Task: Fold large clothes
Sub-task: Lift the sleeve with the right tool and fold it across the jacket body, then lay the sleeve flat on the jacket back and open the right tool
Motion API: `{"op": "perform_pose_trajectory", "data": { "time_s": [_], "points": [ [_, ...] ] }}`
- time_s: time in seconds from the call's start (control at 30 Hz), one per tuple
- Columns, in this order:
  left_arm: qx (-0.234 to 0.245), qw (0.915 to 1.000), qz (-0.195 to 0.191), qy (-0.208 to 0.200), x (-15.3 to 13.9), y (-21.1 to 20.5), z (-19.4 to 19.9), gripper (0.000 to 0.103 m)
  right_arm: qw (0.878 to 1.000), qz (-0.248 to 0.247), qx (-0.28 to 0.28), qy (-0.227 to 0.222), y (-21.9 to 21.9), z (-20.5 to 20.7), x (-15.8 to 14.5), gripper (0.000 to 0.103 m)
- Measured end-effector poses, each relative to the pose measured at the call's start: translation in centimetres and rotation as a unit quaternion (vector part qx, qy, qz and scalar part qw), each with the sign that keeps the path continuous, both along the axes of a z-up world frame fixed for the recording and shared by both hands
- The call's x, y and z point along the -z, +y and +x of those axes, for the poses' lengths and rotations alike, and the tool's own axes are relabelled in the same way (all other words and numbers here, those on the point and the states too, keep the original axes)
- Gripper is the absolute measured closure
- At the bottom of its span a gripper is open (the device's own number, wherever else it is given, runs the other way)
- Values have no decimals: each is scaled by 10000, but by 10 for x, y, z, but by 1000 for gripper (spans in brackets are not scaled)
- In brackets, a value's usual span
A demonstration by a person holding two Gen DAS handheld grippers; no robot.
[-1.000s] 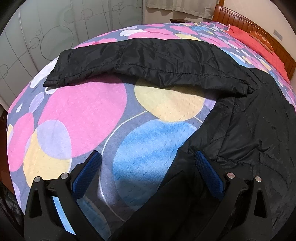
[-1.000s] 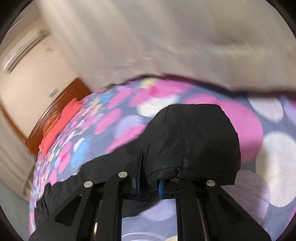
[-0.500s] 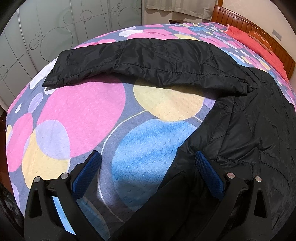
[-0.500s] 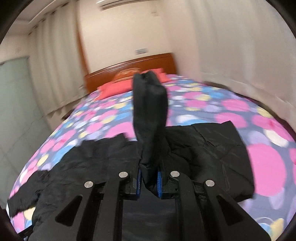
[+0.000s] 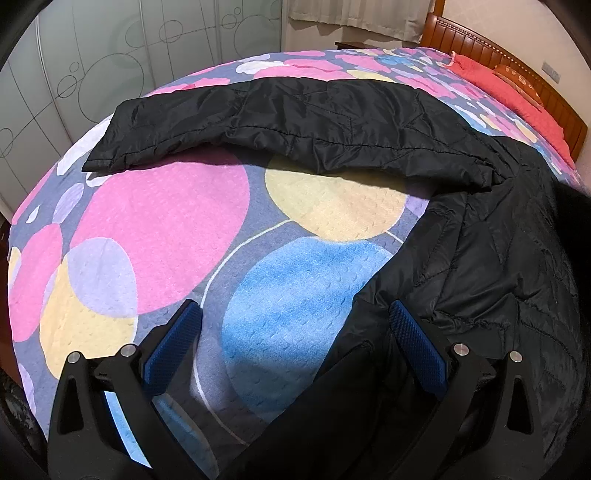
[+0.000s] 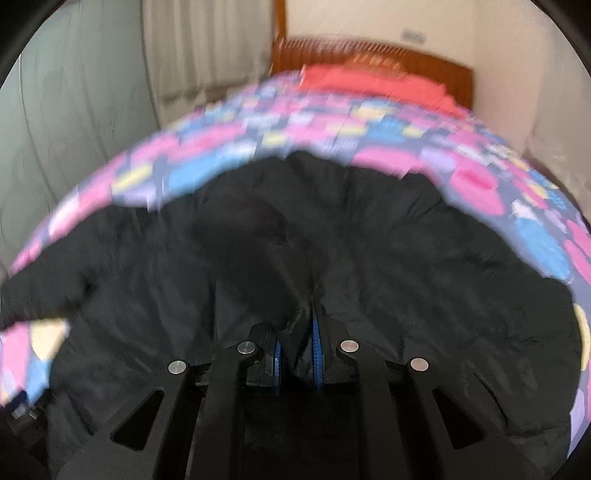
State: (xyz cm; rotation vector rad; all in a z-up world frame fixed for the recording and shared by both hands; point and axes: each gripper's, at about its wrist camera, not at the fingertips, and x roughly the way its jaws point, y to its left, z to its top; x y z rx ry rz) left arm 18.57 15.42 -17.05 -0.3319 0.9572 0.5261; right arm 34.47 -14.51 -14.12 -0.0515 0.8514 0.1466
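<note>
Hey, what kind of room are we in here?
Most likely a bedroom: a black jacket lies spread on a bed with a circle-patterned bedspread, a wooden headboard and a red pillow at the far end, and curtains beyond it.

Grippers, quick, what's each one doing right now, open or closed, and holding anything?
Left gripper: open, holding nothing, at the black jacket hem.
Right gripper: closed on a fold of the jacket.

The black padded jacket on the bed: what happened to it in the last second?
The right gripper, still clamped on the black quilted jacket's sleeve, swung it up, then down over the jacket body. The open left gripper and the other sleeve on the circle-patterned bedspread stayed put.
</note>
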Motion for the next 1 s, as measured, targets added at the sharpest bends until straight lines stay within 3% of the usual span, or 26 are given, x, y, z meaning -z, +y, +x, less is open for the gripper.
{"op": "perform_pose_trajectory", "data": {
  "time_s": [0.07,0.2,0.3,0.37,0.43,0.53,0.6,0.7,0.8,0.83,1.0],
  "points": [
    [9,10000,5,1,0,0,0,2,9994,-169,-111,263,8,4,15,82],
    [9,10000,6,-3,0,0,0,2,9986,110,-443,252,6,-11,4,37],
    [10,10000,0,-4,0,0,0,2,9979,439,-477,26,-5,-28,-16,37],
    [10,10000,6,-6,0,-1,0,2,9974,655,-177,-236,-34,-36,-34,38],
    [9,10000,7,-2,0,0,0,2,9957,736,348,-434,-74,-37,-46,51],
    [9,10000,7,-2,0,0,0,2,9840,778,1524,-499,-154,-25,-49,60],
    [9,10000,6,-3,1,0,0,2,9719,802,2160,-485,-199,-17,-42,61],
    [9,10000,17,6,1,0,0,2,9618,624,2654,-240,-241,1,-16,61],
    [10,10000,37,18,0,0,2,2,9628,546,2629,311,-251,15,23,61],
    [10,10000,42,22,0,0,2,2,9649,503,2567,246,-250,16,29,61],
    [14,10000,70,33,0,-1,3,2,9636,259,2654,189,-227,13,13,61]
  ]
}}
